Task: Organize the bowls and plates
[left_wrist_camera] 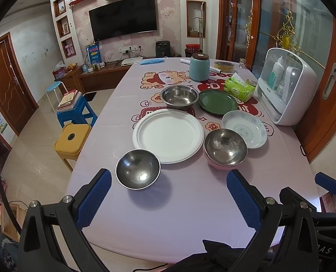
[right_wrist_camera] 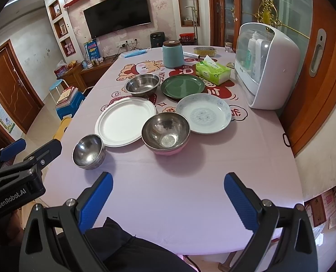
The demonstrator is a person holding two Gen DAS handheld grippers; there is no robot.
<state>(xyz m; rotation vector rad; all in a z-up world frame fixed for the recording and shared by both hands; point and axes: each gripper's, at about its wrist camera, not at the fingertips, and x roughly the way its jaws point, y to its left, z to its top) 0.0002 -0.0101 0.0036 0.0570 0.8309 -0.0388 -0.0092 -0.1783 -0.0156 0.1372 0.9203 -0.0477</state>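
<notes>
Left tool (left_wrist_camera: 169, 195) hovers spread wide, empty; right tool (right_wrist_camera: 168, 195) likewise, beside it.

A black television (left_wrist_camera: 122, 18) is mounted on floral pink wallpaper, flanked by recessed wall niches (left_wrist_camera: 63, 27). A wooden door (left_wrist_camera: 5, 86) is set at the left — pale floor tiles (left_wrist_camera: 32, 145) are lit softly, and stools (left_wrist_camera: 74, 111) are ranged beside the table's left edge.

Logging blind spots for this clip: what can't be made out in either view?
- Pink bowl: its inside, both views, covered by the steel bowl nested in it.
- White cabinet: contents blurred behind its clear door.
- Left tongs, right tongs: handles cut off by the bottom edge.
</notes>
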